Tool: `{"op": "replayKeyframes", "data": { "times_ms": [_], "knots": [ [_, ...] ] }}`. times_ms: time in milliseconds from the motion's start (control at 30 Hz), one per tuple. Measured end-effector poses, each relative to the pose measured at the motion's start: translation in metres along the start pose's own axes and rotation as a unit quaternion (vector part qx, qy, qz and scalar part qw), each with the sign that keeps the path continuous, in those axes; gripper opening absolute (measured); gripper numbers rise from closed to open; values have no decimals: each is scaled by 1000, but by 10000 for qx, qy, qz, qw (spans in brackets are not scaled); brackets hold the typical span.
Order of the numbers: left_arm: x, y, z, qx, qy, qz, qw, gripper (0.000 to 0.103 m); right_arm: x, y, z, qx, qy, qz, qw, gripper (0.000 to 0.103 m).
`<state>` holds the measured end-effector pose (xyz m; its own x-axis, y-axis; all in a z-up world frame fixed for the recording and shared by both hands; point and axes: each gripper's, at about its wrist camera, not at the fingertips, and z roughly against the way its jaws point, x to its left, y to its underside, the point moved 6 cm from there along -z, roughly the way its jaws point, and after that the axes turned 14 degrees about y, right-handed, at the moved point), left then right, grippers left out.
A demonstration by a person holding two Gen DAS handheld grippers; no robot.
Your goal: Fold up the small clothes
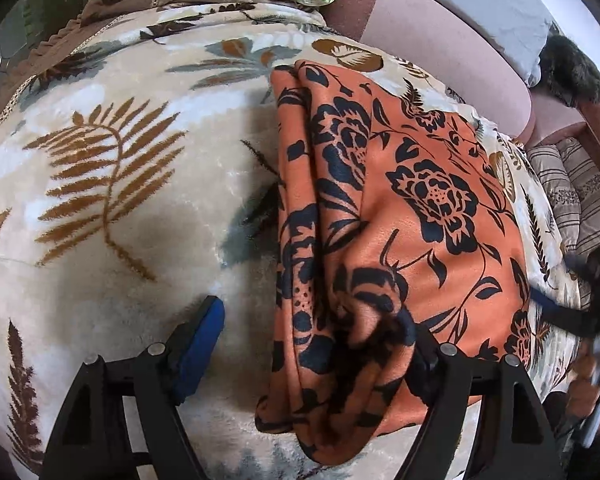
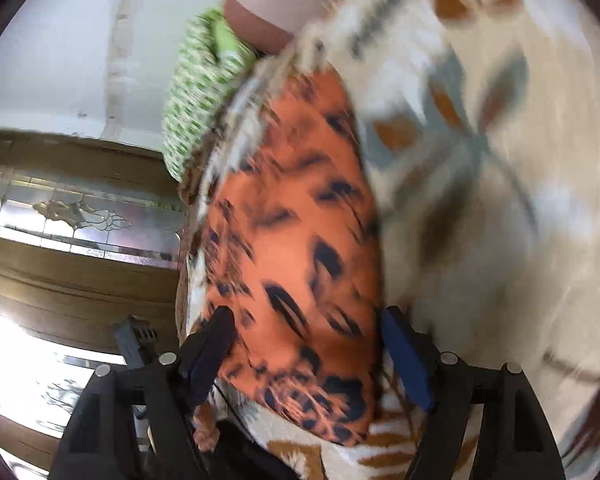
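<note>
left gripper [image 1: 312, 344] jaws wide over folded orange garment [image 1: 400, 208] | right gripper [image 2: 308, 356] jaws wide, holding nothing

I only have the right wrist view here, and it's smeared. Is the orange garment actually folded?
Observer: Yes. The left wrist view shows the orange garment lying in stacked layers on the leaf-print blanket, with the fold edges along its left side.
Operator: Is the left gripper gripping it?
Observer: No. The left gripper is open. Its blue pad stands clear of the cloth, over the blanket.
</note>
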<state>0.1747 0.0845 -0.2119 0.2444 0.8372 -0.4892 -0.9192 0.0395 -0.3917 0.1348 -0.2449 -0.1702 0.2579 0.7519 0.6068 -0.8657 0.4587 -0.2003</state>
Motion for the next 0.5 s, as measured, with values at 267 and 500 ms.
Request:
{"op": "replayKeyframes", "data": {
  "times_ms": [267, 500],
  "knots": [
    [4, 0, 2, 7, 24, -33, 10000, 82, 6, -31, -68, 563, 122, -343, 9978, 60],
    [3, 1, 0, -4, -12, -184, 9998, 85, -6, -26, -68, 438, 298, -461, 9975, 53]
  ]
}}
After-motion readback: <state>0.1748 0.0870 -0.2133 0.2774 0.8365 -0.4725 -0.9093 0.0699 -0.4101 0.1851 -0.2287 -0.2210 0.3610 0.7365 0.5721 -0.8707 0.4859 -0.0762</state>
